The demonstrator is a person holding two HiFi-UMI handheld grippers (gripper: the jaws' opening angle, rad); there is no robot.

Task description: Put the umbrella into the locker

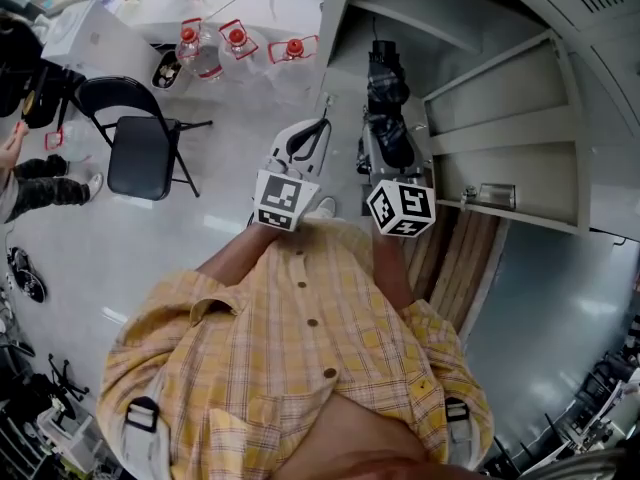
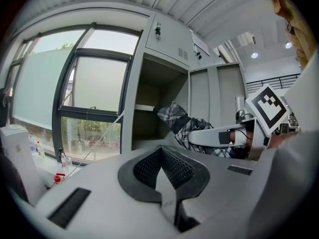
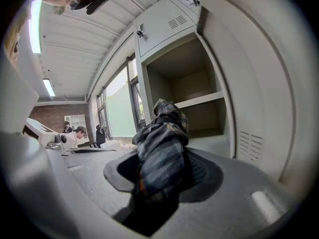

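Note:
A folded dark plaid umbrella [image 1: 387, 88] sticks out level from my right gripper [image 1: 385, 148], which is shut on it. Its tip points into the open grey locker [image 1: 500, 118], at the mouth of the compartment below the shelf [image 3: 199, 101]. In the right gripper view the umbrella [image 3: 162, 143] fills the gap between the dark pads. My left gripper [image 1: 318, 128] hangs just left of the right one, shut and holding nothing. The left gripper view shows the umbrella [image 2: 182, 126] at the locker opening [image 2: 154, 108], held by the right gripper [image 2: 219, 136].
A black folding chair [image 1: 140, 143] stands on the floor to the left. Several red-capped water bottles [image 1: 235, 43] lie beyond it by the window. A seated person [image 1: 30, 178] is at the far left. A shut upper locker door [image 3: 159, 26] sits above the open compartment.

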